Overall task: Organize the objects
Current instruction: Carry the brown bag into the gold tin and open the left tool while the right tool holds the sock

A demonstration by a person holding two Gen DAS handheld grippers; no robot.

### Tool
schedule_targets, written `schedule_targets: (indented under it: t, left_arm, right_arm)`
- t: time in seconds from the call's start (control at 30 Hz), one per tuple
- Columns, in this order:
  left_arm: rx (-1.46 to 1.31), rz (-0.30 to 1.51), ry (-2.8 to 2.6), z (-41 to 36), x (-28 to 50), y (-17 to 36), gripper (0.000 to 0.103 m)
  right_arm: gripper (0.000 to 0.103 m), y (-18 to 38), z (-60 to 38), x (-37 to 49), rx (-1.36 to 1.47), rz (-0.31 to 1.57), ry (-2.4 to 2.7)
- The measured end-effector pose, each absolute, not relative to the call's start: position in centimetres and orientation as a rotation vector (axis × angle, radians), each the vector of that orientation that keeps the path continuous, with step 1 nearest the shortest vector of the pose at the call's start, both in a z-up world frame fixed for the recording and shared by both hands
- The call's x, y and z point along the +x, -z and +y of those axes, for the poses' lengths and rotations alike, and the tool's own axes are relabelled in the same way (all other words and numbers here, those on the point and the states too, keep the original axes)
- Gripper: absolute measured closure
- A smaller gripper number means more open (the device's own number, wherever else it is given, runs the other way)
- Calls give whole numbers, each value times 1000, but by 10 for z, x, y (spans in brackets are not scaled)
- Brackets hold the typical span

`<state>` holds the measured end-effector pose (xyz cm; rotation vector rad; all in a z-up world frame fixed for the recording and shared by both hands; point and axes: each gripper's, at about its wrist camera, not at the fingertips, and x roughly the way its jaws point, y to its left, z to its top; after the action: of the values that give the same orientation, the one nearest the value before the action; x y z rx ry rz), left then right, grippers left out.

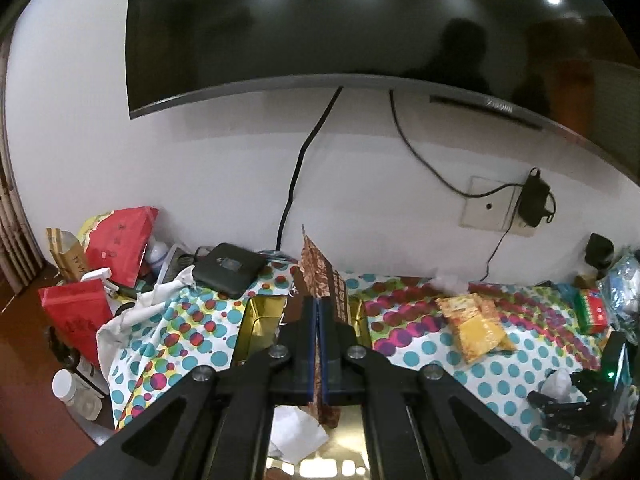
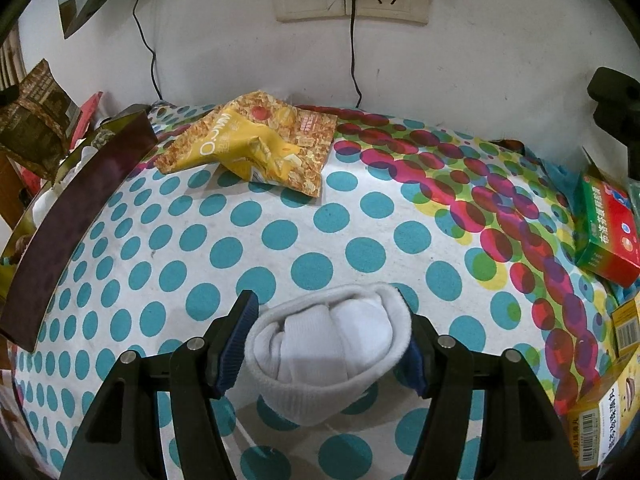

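Observation:
My left gripper (image 1: 319,312) is shut on a brown patterned snack packet (image 1: 318,276) and holds it upright over a gold-lined box (image 1: 256,320). White crumpled paper (image 1: 294,432) lies in the box below. My right gripper (image 2: 326,320) is shut on a rolled white sock (image 2: 332,344) just above the dotted tablecloth (image 2: 280,240). A yellow snack packet (image 2: 256,144) lies farther back near the wall; it also shows in the left wrist view (image 1: 476,320). The box's dark outer wall (image 2: 68,224) and the brown packet (image 2: 36,116) show at the left of the right wrist view.
Red bags (image 1: 116,244), bottles (image 1: 76,392) and a black device (image 1: 228,268) crowd the left side. A green and red box (image 2: 604,236) and yellow boxes (image 2: 608,412) stand at the right. A TV (image 1: 320,20), cables and a wall socket (image 2: 352,0) are behind.

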<state>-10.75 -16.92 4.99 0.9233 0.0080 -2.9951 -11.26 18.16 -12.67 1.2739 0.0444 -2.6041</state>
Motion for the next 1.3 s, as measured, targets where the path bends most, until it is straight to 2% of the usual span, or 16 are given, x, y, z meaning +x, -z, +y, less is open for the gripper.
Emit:
schedule_targets:
  t: [0.7, 0.93, 1.0, 1.07, 1.17, 1.3]
  left_arm:
    - [1017, -17, 2856, -176, -129, -18, 102]
    - [1061, 0, 2779, -188, -125, -10, 97]
    - [1083, 0, 2761, -190, -124, -5, 91]
    - [1119, 20, 2727, -194, -123, 2, 79]
    - [1149, 78, 2689, -198, -120, 14, 67]
    - [1192, 59, 2645, -198, -114, 27, 60]
  right_arm:
    - [39, 125, 180, -113, 1279, 71, 2607]
    - [39, 126, 181, -112, 1279, 74, 2607]
    - [39, 126, 179, -113, 1279, 75, 2607]
    - [39, 126, 179, -113, 1279, 75, 2608]
    - [39, 126, 177, -113, 1279, 76, 2607]
    - [39, 126, 176, -113, 1279, 78, 2607]
